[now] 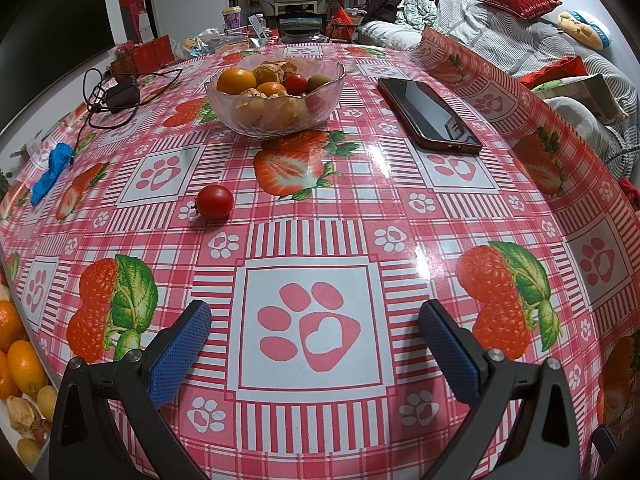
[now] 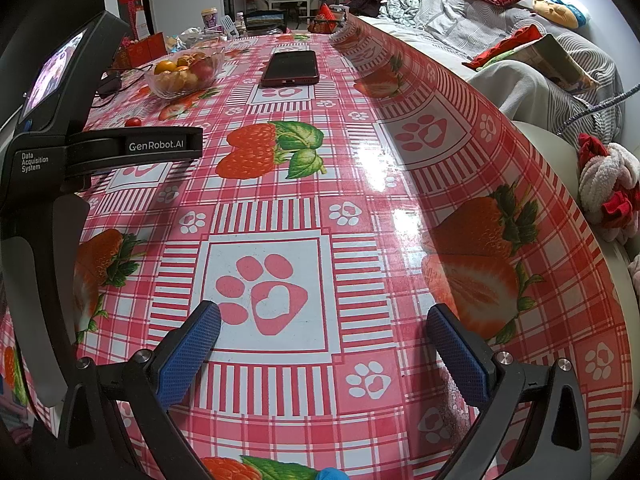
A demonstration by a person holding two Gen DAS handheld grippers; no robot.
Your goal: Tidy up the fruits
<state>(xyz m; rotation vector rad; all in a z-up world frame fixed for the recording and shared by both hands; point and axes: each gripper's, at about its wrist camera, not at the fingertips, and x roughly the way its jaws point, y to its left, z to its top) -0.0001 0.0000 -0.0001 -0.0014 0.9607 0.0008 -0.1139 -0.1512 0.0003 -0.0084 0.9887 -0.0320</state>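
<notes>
Left tongs (image 1: 314,322) wide apart, nothing between the blue pads (image 1: 182,354), hovering low over the table (image 1: 400,216) above a paw-print square of the pink checked cloth. Right tongs (image 2: 324,328) same: spread wide, holding nothing, also over a paw-print square, nearer the table's right edge.

Fruit:
- One small red tomato (image 1: 215,202) loose on the cloth, ahead and left of the left tongs, well apart from them. Also visible in the right wrist view as a tiny red dot (image 2: 133,122) just past the left unit's body (image 2: 52,148).
- Glass bowl (image 1: 276,120) further back, centre-left. Holds oranges (image 1: 236,81), some peeled or husked pieces, another red tomato (image 1: 295,83) and a greenish-brown fruit (image 1: 319,83) on the right side, type not clear. The loose tomato sits between the tongs and the bowl, off to the left.
- More fruit at the far left edge of the left wrist view (image 1: 18,364): oranges, yellowish round ones, husked pieces. What holds them is cut off.

Other stuff on the table: phone (image 1: 430,114) in a dark red case, face up, right of the bowl, not touching it; black charger with cable (image 1: 122,94) left of the bowl; crumpled blue thing (image 1: 52,172) near the left edge. Clutter at the far end, sofa with cushions off to the right.
</notes>
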